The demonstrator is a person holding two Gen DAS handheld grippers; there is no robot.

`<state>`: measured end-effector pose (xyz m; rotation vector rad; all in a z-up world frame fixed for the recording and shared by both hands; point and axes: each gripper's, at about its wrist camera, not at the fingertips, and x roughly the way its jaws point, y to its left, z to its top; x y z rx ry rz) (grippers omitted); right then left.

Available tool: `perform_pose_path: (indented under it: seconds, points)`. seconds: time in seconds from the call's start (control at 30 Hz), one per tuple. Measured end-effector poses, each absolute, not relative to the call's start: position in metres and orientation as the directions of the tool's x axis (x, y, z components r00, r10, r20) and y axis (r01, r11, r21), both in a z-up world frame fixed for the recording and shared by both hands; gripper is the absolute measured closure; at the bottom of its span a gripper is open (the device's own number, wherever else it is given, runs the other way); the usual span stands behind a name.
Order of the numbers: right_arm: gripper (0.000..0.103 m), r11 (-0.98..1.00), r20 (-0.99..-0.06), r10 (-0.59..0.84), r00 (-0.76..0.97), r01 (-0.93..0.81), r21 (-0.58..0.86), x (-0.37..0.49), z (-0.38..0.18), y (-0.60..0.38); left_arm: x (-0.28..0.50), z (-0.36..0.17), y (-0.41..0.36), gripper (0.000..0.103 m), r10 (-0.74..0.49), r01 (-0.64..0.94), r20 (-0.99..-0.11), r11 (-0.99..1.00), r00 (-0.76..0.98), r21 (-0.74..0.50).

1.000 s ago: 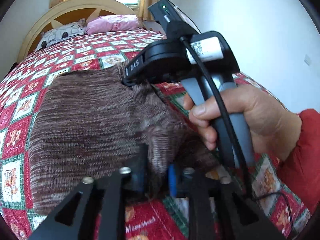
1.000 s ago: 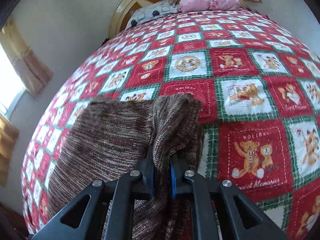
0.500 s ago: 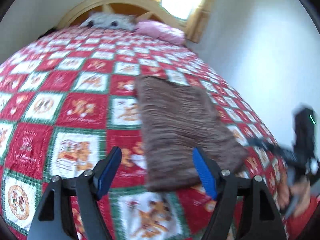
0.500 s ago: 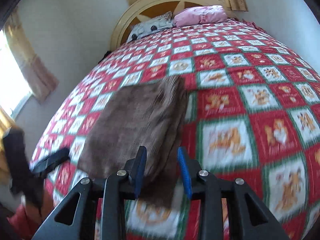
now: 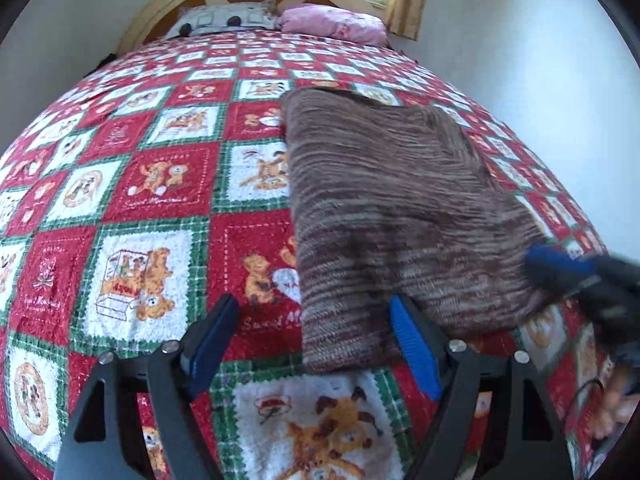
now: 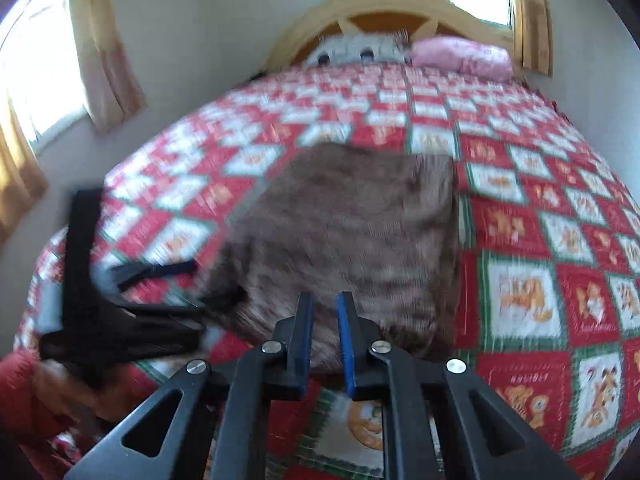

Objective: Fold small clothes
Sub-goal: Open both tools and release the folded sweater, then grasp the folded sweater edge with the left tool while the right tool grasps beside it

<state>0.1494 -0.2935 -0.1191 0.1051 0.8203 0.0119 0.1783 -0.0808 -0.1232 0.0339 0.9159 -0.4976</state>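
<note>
Brown knit garment (image 5: pixel 392 216) lies folded on the quilt (image 5: pixel 160 184); my left claw (image 5: pixel 316 344) is opening, my right claw (image 6: pixel 323 336) closing, both empty.

Right wrist view: motion-blurred throughout; red patchwork quilt (image 6: pixel 520 240) motifs unreadable. Left wrist view: black right gripper (image 5: pixel 560 270) blurred, cut by frame's right edge.
</note>
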Motion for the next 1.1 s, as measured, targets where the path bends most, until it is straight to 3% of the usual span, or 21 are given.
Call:
perform_pose_path:
  seconds: [0.07, 0.2, 0.27, 0.37, 0.43, 0.47, 0.5, 0.63, 0.73, 0.83, 0.87, 0.9, 0.93, 0.97, 1.1]
  points:
    - [0.095, 0.994, -0.776, 0.031, 0.631, 0.061, 0.089, 0.144, -0.141, -0.306, 0.179, -0.116, -0.072, 0.023, -0.429, 0.430, -0.754, 0.877, 0.498, -0.216]
    - [0.095, 0.974, -0.760, 0.120, 0.639, 0.074, 0.216, 0.121, -0.143, -0.338, 0.197, -0.093, -0.061, 0.023, -0.446, 0.399, -0.687, 0.885, 0.573, -0.242]
    - [0.094, 0.966, -0.769, 0.148, 0.622, 0.074, 0.246, 0.124, -0.131, -0.343, 0.218, -0.092, -0.065, 0.023, -0.471, 0.380, -0.679, 0.877, 0.563, -0.294]
    - [0.089, 0.954, -0.695, 0.191, 0.694, 0.036, 0.298, 0.150, -0.089, -0.347, 0.246, -0.118, -0.074, 0.023, -0.492, 0.299, -0.721, 0.870, 0.488, -0.392]
    - [0.068, 0.957, -0.673, 0.205, 0.711, 0.000, 0.291, 0.185, -0.068, -0.344, 0.250, -0.136, -0.073, 0.020, -0.537, 0.234, -0.711, 0.842, 0.454, -0.486]
    - [0.045, 0.960, -0.673, 0.204, 0.711, -0.009, 0.281, 0.201, -0.064, -0.341, 0.243, -0.136, -0.071, 0.020, -0.542, 0.230, -0.678, 0.835, 0.496, -0.500]
    - [0.033, 0.963, -0.675, 0.201, 0.710, -0.019, 0.268, 0.227, -0.060, -0.338, 0.240, -0.136, -0.074, 0.020, -0.539, 0.237, -0.677, 0.838, 0.502, -0.491]
    - [0.033, 0.949, -0.729, 0.259, 0.634, -0.028, 0.313, 0.334, -0.074, -0.335, 0.230, -0.136, -0.089, 0.021, -0.562, 0.323, -0.665, 0.827, 0.491, -0.461]
    - [0.034, 0.956, -0.786, 0.248, 0.566, -0.013, 0.293, 0.399, -0.098, -0.324, 0.227, -0.137, -0.094, 0.041, -0.588, 0.368, -0.651, 0.809, 0.480, -0.459]
    - [0.034, 0.955, -0.830, 0.267, 0.490, -0.019, 0.296, 0.444, -0.123, -0.313, 0.228, -0.136, -0.096, 0.045, -0.596, 0.379, -0.644, 0.803, 0.480, -0.461]
    - [0.034, 0.960, -0.844, 0.257, 0.471, -0.021, 0.281, 0.451, -0.129, -0.310, 0.229, -0.136, -0.094, 0.046, -0.604, 0.380, -0.640, 0.797, 0.475, -0.470]
    - [0.046, 0.966, -0.864, 0.247, 0.439, -0.035, 0.258, 0.457, -0.136, -0.303, 0.229, -0.137, -0.092, 0.047, -0.611, 0.377, -0.636, 0.791, 0.471, -0.481]
    - [0.063, 0.971, -0.880, 0.236, 0.412, -0.054, 0.234, 0.462, -0.142, -0.299, 0.230, -0.138, -0.090, 0.047, -0.618, 0.375, -0.632, 0.786, 0.467, -0.492]
    - [0.093, 0.981, -0.902, 0.195, 0.385, -0.078, 0.179, 0.465, -0.146, -0.293, 0.231, -0.138, -0.089, 0.048, -0.626, 0.374, -0.628, 0.780, 0.463, -0.502]
    - [0.095, 0.986, -0.886, 0.161, 0.435, -0.028, 0.165, 0.458, -0.140, -0.303, 0.227, -0.135, -0.094, 0.057, -0.609, 0.393, -0.629, 0.793, 0.483, -0.466]
